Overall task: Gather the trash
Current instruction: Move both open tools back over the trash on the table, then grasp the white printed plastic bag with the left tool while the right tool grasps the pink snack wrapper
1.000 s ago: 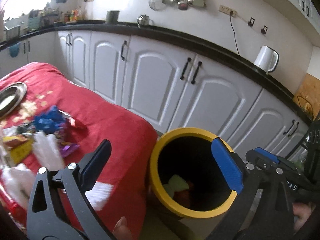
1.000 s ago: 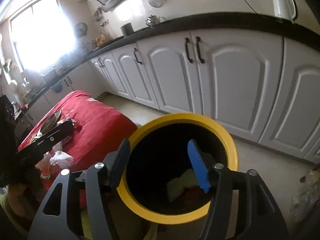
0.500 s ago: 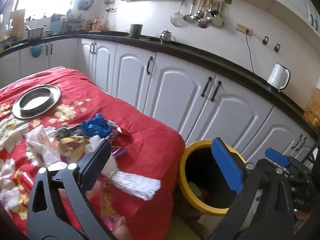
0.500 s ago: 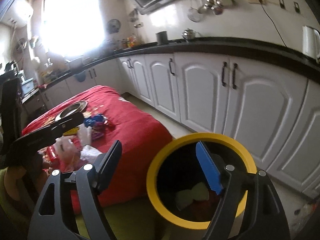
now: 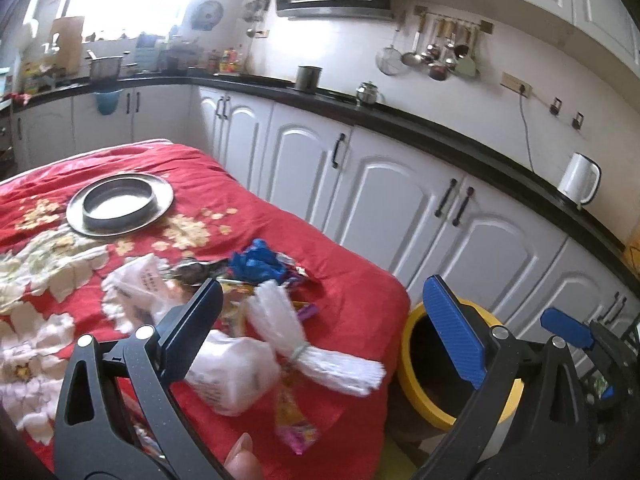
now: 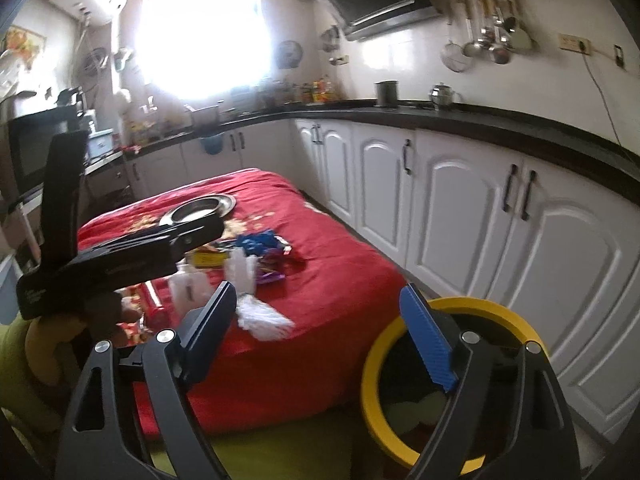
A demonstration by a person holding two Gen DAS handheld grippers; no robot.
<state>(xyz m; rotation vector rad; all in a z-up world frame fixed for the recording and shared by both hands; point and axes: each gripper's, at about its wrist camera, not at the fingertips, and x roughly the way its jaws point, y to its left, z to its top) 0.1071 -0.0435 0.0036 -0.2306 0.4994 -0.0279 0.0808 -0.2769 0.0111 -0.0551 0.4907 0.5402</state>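
Observation:
Trash lies heaped on the red tablecloth: a tied white plastic bundle, a white bag, a crumpled blue wrapper and several coloured wrappers. A yellow-rimmed black bin stands on the floor at the table's corner, with pale scraps inside. My left gripper is open above the near table edge, with nothing between its jaws. My right gripper hangs between table and bin, its jaws opening and empty. One of its blue pads shows at the right.
A metal plate sits further back on the table. White cabinets under a black counter run behind the table and bin. A white kettle stands on the counter. A hand holds the left gripper.
Both views have swung up and away from the bin's mouth toward the table. The trash pile now sits ahead of the left gripper. The right jaws have spread wider.

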